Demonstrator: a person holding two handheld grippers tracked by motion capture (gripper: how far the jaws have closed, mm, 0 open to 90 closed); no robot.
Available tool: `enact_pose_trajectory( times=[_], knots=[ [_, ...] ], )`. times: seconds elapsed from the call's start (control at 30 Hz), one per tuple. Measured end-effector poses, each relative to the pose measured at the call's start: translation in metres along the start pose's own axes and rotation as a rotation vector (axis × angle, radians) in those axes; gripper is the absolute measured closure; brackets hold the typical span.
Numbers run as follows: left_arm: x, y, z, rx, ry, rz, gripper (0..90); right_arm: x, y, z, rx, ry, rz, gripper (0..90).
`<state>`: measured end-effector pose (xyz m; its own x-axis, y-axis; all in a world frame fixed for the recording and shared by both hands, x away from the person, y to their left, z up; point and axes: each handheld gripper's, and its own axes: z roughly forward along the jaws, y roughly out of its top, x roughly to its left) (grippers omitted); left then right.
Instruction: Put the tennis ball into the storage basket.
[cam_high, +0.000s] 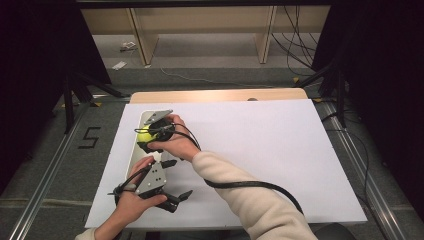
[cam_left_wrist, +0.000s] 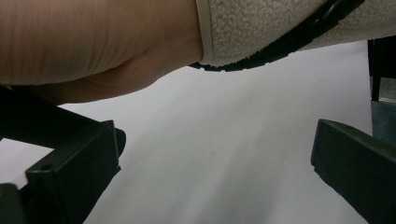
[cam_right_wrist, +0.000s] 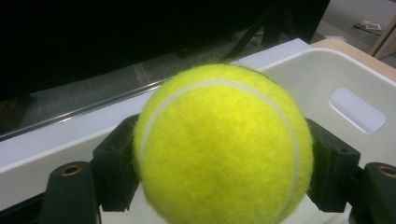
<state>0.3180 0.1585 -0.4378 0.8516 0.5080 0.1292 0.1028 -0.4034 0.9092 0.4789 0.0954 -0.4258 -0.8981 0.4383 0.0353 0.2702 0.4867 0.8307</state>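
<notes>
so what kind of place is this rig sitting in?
Likely a lab recording station, not a home. A white board covers a small wooden table ringed by black curtains, with loose cables and metal floor rails. The right tool grips a tennis ball over a white bin.

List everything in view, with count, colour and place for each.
tennis ball: one, yellow-green, clamped between the right gripper's jaws, over the white bin.
white bin: one, white, with a handle cut-out in its wall, at the left edge of the board.
white board: one, white, covering most of the table top.
table: one, light wood, a strip of it showing at the far edge of the board.
right gripper: one, black, shut on the tennis ball, held over the bin.
left gripper: one, black, jaws apart and empty, near the front left of the board.
sleeve: one, cream, on the right forearm crossing the board.
</notes>
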Motion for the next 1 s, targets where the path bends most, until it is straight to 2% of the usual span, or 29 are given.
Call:
enact_pose_trajectory(
  times=[0.27,0.37,0.57,1.0],
  knots=[
    [-0.0004,0.0001,0.0002,0.001,-0.002,0.002,0.4,0.0011,-0.0006,0.0018,0.013,0.006,-0.007,25.6],
    [-0.0003,0.0000,0.0002,0.002,-0.002,0.000,0.4,0.0019,0.0004,0.0017,-0.001,0.005,-0.012,25.5],
    [-0.0004,0.0001,0.0001,0.002,-0.003,0.001,0.4,0.0034,0.0008,0.0017,-0.009,-0.015,-0.012,24.9],
    [-0.0001,0.0002,-0.0003,0.001,0.000,0.002,0.3,0.0014,-0.0016,0.0015,0.002,-0.023,-0.023,23.7]
  ],
)
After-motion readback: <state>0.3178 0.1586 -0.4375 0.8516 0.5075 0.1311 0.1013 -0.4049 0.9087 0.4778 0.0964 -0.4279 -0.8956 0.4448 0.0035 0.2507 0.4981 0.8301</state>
